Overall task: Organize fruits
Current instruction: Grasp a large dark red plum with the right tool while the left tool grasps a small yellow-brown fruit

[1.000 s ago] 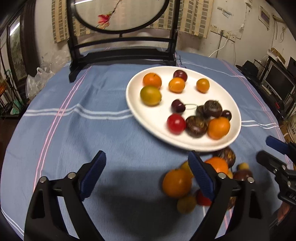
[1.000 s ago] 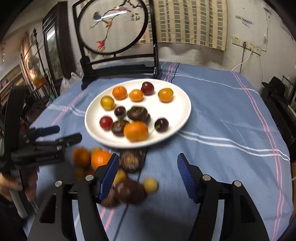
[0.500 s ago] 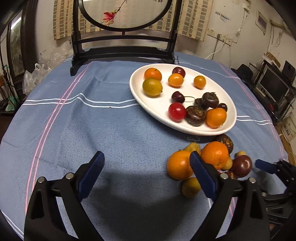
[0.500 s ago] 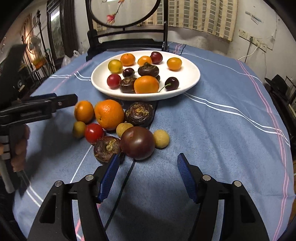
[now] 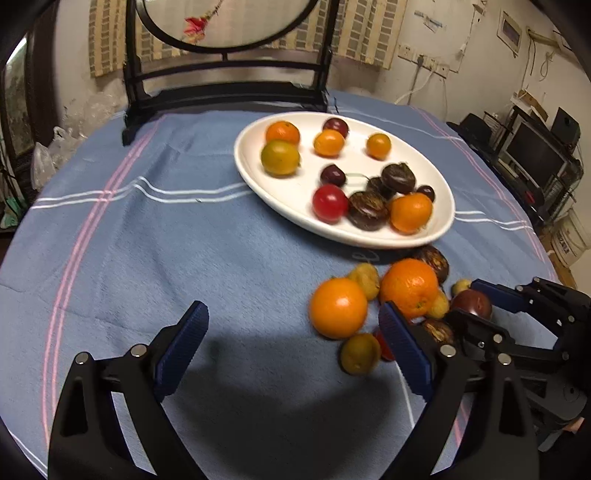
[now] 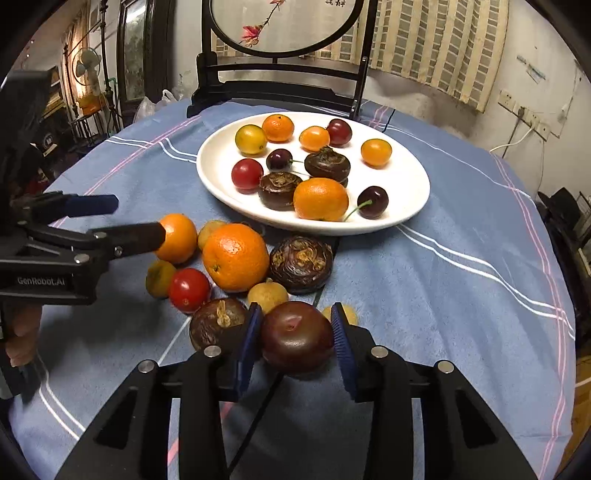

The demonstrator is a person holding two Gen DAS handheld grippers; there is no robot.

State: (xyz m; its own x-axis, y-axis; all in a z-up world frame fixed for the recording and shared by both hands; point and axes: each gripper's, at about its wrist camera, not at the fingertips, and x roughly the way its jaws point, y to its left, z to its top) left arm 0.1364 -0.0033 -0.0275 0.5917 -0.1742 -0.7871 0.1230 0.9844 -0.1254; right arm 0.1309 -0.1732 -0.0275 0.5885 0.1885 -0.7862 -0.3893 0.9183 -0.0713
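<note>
A white plate (image 6: 406, 206) holds several fruits: oranges, cherries, a red tomato, dark water chestnuts. It also shows in the left wrist view (image 5: 258, 177). In front of it a loose pile lies on the blue cloth: two oranges (image 6: 235, 256) (image 5: 338, 307), a red tomato (image 6: 189, 289), dark chestnuts (image 6: 301, 264), small yellow fruits. My right gripper (image 6: 295, 334) is shut on a dark plum (image 6: 297, 338) at the pile's near edge. My left gripper (image 5: 291, 347) is open and empty, just left of the pile; it also shows in the right wrist view (image 6: 136, 219).
A black wooden stand with a round embroidered screen (image 6: 280, 22) stands at the table's far edge. The round table has a blue striped cloth (image 5: 147, 240). A monitor and shelves (image 5: 535, 151) stand off to the right, beyond the table.
My right gripper has moved forward and closed its jaws around the dark plum. My left gripper has shifted slightly nearer the pile and stays open.
</note>
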